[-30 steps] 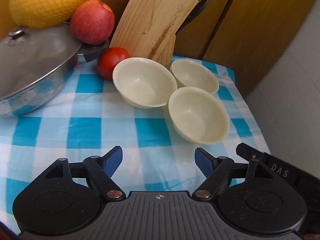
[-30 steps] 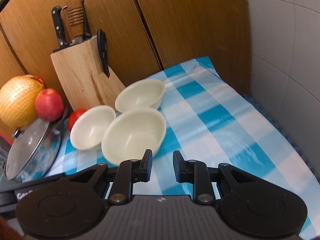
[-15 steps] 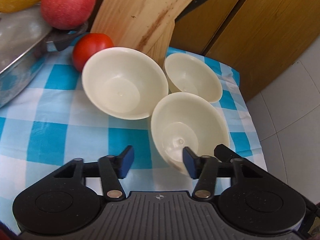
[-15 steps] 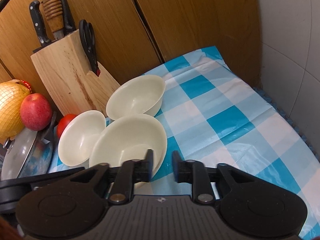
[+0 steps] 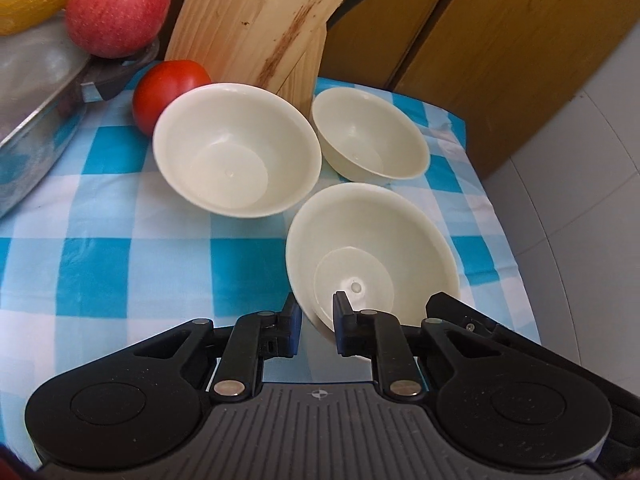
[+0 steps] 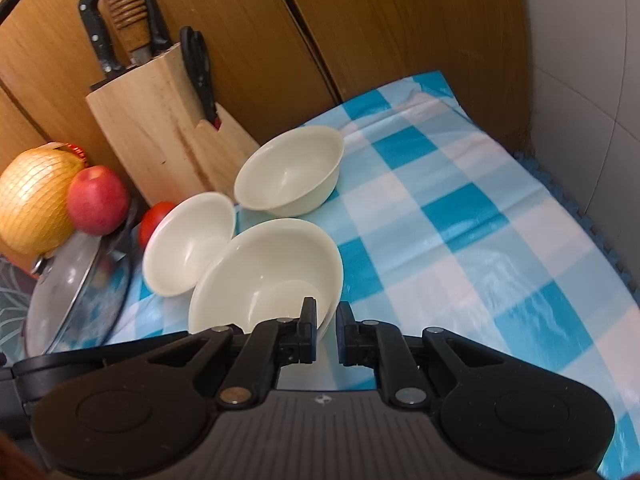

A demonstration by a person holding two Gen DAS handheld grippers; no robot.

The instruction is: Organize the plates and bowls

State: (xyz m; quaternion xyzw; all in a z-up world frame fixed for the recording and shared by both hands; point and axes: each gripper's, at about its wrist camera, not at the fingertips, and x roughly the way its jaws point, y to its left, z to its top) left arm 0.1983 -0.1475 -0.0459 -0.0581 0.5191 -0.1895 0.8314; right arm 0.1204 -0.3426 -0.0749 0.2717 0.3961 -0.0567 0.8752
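Observation:
Three cream bowls sit on the blue checked cloth. In the left wrist view the nearest bowl (image 5: pixel 372 256) is tilted, and my left gripper (image 5: pixel 314 318) is shut on its near rim, one finger inside and one outside. A larger bowl (image 5: pixel 236 156) lies behind to the left and a smaller one (image 5: pixel 370 136) behind to the right. In the right wrist view my right gripper (image 6: pixel 326 328) is shut on the right rim of the same near bowl (image 6: pixel 266 276). The other two bowls (image 6: pixel 190 244) (image 6: pixel 290 170) stand behind it.
A wooden knife block (image 6: pixel 168 136) stands against the wooden cupboard doors. A tomato (image 5: pixel 170 88), an apple (image 5: pixel 118 6), a netted yellow fruit (image 6: pixel 34 198) and a lidded steel pan (image 6: pixel 80 296) are at the left. A tiled wall (image 6: pixel 588 92) bounds the right.
Both grippers moved in toward the nearest bowl. The left gripper closed from wide open onto its rim, and the bowl tilted up.

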